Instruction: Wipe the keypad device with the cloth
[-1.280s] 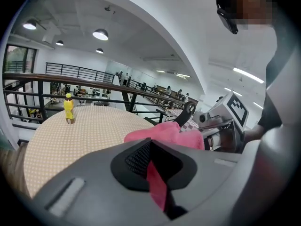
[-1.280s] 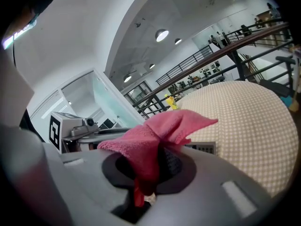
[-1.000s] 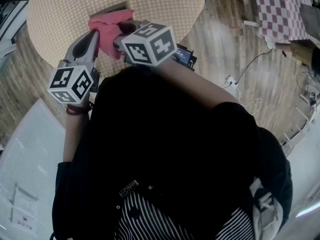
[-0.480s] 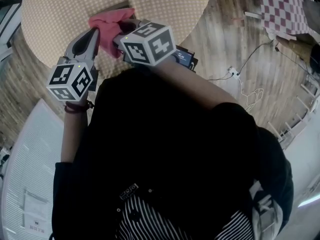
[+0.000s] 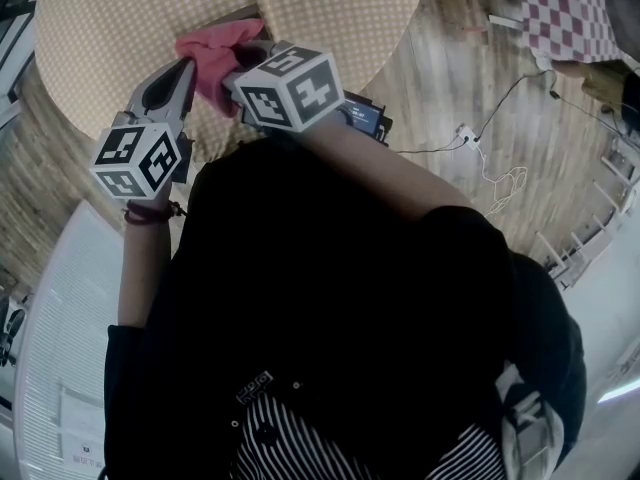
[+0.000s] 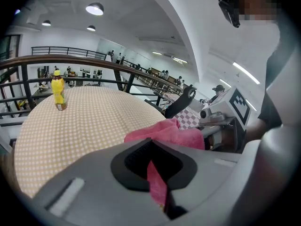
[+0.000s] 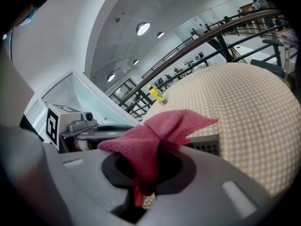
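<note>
Pink cloth (image 7: 160, 128): bunched, one fold pinched in the left tongs (image 6: 157, 182) and another in the right tongs (image 7: 141, 185), both clenched on it. Keypad device (image 7: 207, 145): grey, on the dotted round counter (image 5: 320, 8), mostly hidden behind the cloth. Yellow bottle (image 6: 57, 91): upright, near the counter's far edge.
</note>
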Demonstrator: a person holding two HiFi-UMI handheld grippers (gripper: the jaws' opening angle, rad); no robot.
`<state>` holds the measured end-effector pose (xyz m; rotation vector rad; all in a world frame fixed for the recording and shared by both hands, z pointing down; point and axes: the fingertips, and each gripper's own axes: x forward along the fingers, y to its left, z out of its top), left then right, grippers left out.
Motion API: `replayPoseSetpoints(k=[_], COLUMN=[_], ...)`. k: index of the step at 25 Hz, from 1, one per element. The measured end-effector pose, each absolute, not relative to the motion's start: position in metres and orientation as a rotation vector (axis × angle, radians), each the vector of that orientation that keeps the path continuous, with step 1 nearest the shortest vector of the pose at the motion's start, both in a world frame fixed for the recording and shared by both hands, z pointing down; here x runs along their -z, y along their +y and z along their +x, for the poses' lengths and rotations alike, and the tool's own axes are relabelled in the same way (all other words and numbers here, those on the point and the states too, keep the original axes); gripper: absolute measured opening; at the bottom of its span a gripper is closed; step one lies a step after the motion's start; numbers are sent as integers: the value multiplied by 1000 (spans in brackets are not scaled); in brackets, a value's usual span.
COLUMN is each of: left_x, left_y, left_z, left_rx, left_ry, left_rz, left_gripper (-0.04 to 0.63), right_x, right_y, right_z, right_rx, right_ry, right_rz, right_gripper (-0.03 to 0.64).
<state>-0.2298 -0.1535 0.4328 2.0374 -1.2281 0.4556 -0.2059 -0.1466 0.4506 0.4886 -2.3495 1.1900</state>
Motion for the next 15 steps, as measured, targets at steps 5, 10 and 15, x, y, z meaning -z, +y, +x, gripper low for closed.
replayPoseSetpoints(k=[5, 10, 15], left_x=[-444, -458, -474], left_y=[-161, -166, -164], left_z=[-229, -230, -224], left_rx=[-467, -480, -535], left_ry=[-1207, -1181, -1119], left_rz=[2027, 2014, 2027], left_gripper=[3, 5, 5], right_x=[-461, -475, -492], right_y=[-154, -156, -153], right_z=[-205, -206, -200], right_rx=[-1198, -1197, -1196], right_ry=[-2330, -2305, -2265], right_rz=[498, 507, 509], right_gripper=[63, 63, 63])
